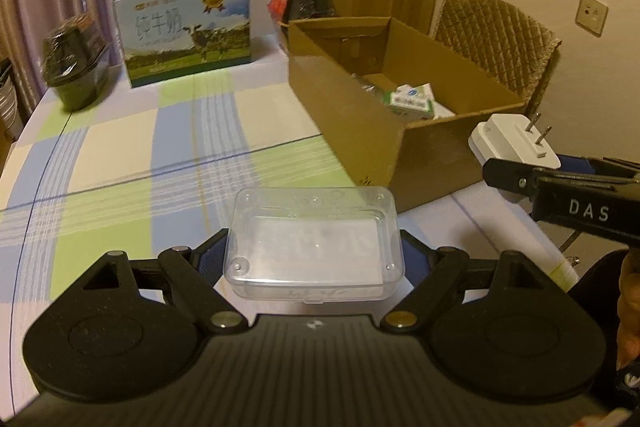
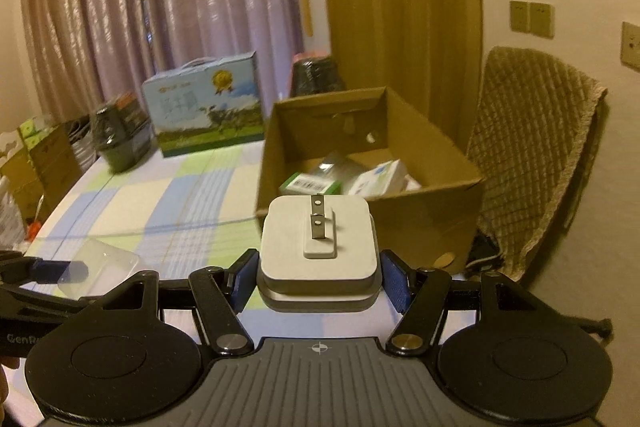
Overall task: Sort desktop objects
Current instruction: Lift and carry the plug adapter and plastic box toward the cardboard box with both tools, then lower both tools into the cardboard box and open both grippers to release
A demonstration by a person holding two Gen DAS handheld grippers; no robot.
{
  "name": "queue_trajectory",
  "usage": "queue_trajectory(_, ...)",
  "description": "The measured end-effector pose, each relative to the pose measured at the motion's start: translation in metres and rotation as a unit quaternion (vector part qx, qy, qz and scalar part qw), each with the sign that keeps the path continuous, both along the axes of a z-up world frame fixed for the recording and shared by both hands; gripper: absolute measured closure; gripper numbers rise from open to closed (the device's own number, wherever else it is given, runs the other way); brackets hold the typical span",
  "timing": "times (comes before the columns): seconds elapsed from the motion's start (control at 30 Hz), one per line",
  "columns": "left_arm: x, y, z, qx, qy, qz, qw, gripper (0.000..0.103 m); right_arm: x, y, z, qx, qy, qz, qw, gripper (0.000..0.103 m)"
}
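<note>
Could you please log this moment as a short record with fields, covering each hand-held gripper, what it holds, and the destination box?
left hand-held gripper: shut on clear plastic case, held above the tablecloth
right hand-held gripper: shut on white plug adapter, prongs up
cardboard box: open-topped, already holds small cartons
backdrop: milk carton case by the curtain
status: both items not yet in the box
</note>
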State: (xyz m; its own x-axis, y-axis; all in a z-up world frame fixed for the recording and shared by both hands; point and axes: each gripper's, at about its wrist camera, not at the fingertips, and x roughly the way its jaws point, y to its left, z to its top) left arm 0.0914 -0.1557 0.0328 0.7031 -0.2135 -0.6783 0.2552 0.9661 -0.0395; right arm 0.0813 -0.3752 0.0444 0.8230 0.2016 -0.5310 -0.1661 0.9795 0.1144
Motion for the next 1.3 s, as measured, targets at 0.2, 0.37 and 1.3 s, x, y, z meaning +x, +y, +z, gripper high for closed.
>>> queue_trajectory(0.2, 0.014, -0.021, 0.012, -0.002, -0.012, -0.02, 0.9997, 0.021, 0.01, -0.018, 0.01, -0.001, -0.01, -0.011, 1.0, 0.041)
queue_trajectory(0.37, 0.029, -0.041, 0.023, -0.003, -0.023, -0.035, 0.9991, 0.021, 0.018, -0.027, 0.015, 0.0, -0.015, -0.015, 1.0, 0.041)
queue_trajectory(1.3, 0.085, -0.079, 0.04, -0.005, -0.039, -0.067, 0.997, 0.021, 0.085, -0.056, 0.033, -0.016, -0.032, -0.017, 0.999, 0.041)
